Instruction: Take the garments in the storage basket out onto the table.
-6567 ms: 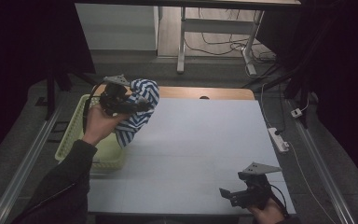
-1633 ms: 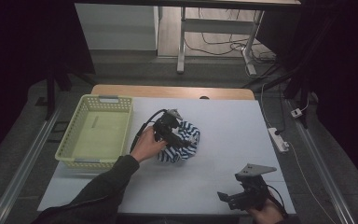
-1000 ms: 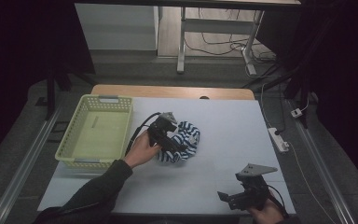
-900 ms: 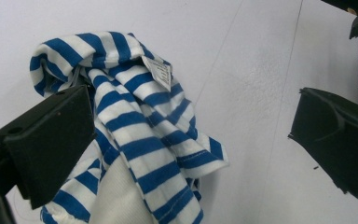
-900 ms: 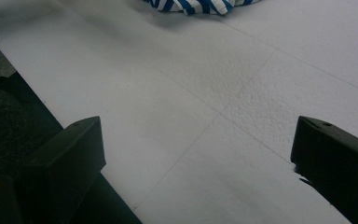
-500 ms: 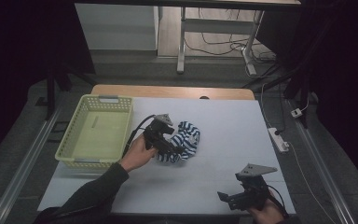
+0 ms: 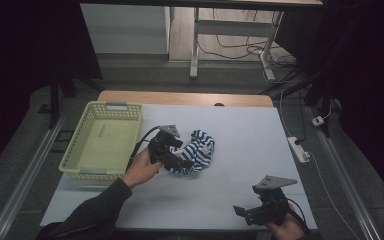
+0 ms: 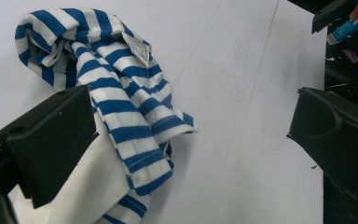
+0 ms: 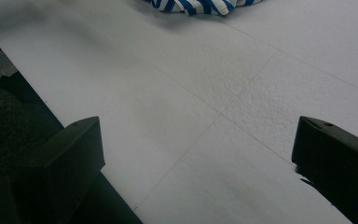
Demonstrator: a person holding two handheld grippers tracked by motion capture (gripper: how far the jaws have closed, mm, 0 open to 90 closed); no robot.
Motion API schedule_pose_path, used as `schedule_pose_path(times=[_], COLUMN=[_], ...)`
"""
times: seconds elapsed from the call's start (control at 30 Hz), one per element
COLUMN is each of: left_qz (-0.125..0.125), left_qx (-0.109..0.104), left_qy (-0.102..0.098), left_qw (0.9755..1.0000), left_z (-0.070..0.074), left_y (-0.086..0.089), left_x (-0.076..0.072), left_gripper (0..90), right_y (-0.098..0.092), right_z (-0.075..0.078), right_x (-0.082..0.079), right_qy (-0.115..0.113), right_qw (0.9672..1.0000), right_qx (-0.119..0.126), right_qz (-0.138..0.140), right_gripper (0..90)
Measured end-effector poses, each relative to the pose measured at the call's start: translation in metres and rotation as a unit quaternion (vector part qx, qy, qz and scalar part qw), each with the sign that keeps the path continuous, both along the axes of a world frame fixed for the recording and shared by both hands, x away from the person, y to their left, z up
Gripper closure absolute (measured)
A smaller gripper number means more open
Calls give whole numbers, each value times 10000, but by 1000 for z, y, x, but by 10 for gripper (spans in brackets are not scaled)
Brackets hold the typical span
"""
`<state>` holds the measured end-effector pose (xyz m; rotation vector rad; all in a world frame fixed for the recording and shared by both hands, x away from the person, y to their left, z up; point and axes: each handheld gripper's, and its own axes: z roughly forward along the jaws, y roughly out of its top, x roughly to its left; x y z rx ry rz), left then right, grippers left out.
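A crumpled blue-and-white striped garment [image 7: 198,149] lies on the white table [image 7: 260,135], near its middle. My left gripper [image 7: 176,161] sits at the garment's left side, low over the table. In the left gripper view the left gripper [image 8: 189,116] is open, its jaws wide apart; the garment [image 8: 116,93] lies loose between them, with its white inner side against the left jaw. My right gripper [image 7: 244,212] hovers open near the table's front right edge. In the right gripper view that gripper [image 9: 198,140] has bare table between its jaws, and the garment [image 9: 191,5] lies far ahead.
A yellow-green plastic basket [image 7: 75,147] stands at the table's left side with nothing in it. A white power strip [image 7: 298,149] with a cable lies off the right edge. A wooden strip [image 7: 185,97] borders the far side.
The left gripper carried the striped garment from above the basket to the table's middle and set it down. It has since slid a little left and its jaws stand open. The right gripper stayed put.
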<state>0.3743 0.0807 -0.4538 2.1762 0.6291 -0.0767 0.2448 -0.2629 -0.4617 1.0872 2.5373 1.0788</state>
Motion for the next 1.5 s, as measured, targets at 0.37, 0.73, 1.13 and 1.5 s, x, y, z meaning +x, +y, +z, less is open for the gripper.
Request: schedule_pose_path(times=[0.37, 0.73, 1.13, 1.5], left_qz=[-21, 78, 230, 439], left_qx=[-16, -198, -259, -329], left_qy=[98, 186, 184, 119], left_qw=[9999, 9996, 9992, 9984], left_z=[-1, 5, 9, 12], left_y=[9, 29, 53, 75], left_x=[-12, -25, -44, -59], left_gripper=[7, 7, 8, 1], right_y=[0, -1, -2, -1], right_z=[0, 0, 0, 0], right_x=[0, 0, 1, 0], right_qy=[5, -1, 5, -5], right_qw=[10000, 10000, 9999, 10000], right_qx=[19, 34, 71, 50], right_qz=[6, -6, -77, -68], right_gripper=[22, 21, 6, 6])
